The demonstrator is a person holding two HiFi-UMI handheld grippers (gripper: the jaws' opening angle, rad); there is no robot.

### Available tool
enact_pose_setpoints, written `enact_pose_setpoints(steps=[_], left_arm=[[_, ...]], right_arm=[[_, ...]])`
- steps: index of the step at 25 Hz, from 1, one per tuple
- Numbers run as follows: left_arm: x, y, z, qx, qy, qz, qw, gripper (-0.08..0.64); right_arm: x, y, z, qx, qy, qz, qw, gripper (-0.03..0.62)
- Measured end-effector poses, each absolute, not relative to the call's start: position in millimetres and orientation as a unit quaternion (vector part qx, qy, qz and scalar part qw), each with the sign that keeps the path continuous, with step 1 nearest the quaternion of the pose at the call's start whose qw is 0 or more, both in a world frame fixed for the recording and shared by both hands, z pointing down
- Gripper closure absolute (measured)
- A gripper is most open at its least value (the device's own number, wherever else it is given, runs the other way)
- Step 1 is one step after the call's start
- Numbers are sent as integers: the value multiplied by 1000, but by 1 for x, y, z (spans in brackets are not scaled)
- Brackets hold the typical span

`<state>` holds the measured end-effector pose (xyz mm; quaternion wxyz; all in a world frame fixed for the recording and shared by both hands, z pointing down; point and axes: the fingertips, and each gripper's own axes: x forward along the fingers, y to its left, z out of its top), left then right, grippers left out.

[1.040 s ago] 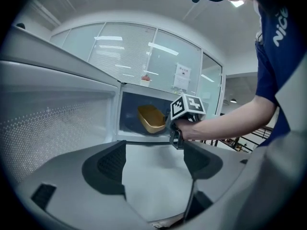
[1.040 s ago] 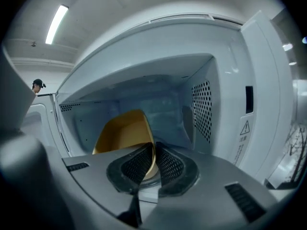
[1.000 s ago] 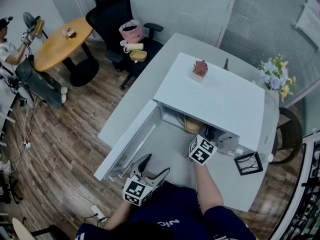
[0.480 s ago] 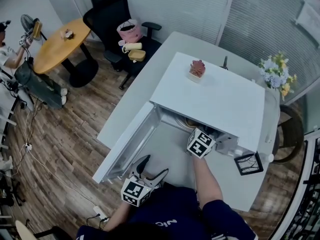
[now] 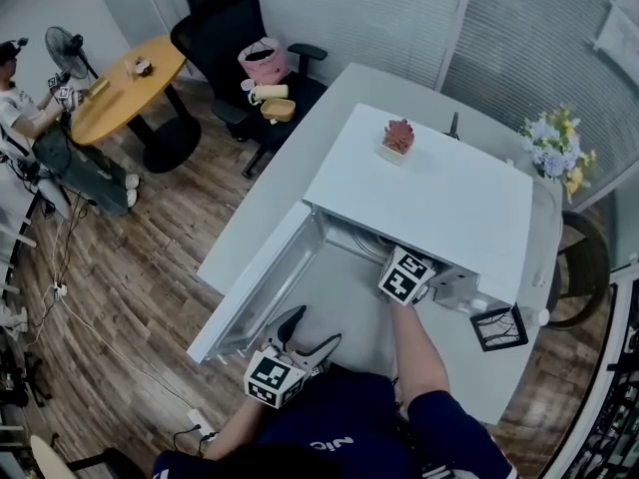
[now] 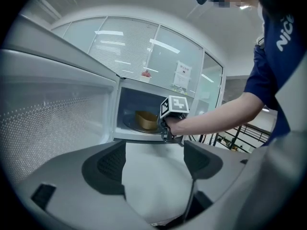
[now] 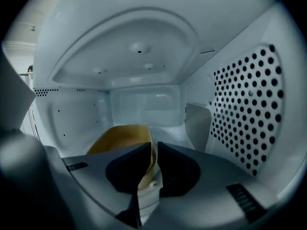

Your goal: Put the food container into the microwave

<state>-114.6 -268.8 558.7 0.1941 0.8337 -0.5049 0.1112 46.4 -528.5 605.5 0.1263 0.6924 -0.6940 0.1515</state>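
Observation:
The tan food container [image 7: 120, 138] sits inside the white microwave [image 5: 429, 193], on its floor at the left. My right gripper [image 7: 152, 150] reaches into the cavity and is shut on the container's near rim, which shows in the thin gap between the jaws. In the left gripper view the container [image 6: 146, 120] shows inside the opening, just behind the right gripper [image 6: 169, 128]. The microwave's top hides the container in the head view. My left gripper [image 5: 312, 332] hangs open and holds nothing, low by the table's front edge. The microwave door [image 5: 265, 287] stands swung open to the left.
A small red plant [image 5: 398, 138] stands on the microwave's top. A black square frame [image 5: 496, 327] lies on the table to the right, flowers [image 5: 554, 153] at the far right corner. An office chair [image 5: 240, 38], a round table [image 5: 125, 83] and a seated person [image 5: 20, 108] are beyond.
My right gripper has pushed deeper into the microwave with the container, which no longer shows at the opening in the head view. The left gripper has stayed put.

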Motion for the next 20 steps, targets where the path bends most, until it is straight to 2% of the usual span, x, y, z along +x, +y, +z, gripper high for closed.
enact_pose_setpoints(steps=[3, 11, 20], left_arm=[[-112, -268, 557, 836, -503, 113, 189, 184], [-116, -267, 557, 833, -507, 110, 192, 186], [-106, -265, 550, 849, -484, 87, 191, 186]], right_arm=[[47, -532, 602, 692, -695, 150, 127, 522], [37, -525, 587, 671, -722, 135, 100, 389], [27, -488, 567, 637, -753, 123, 103, 358]])
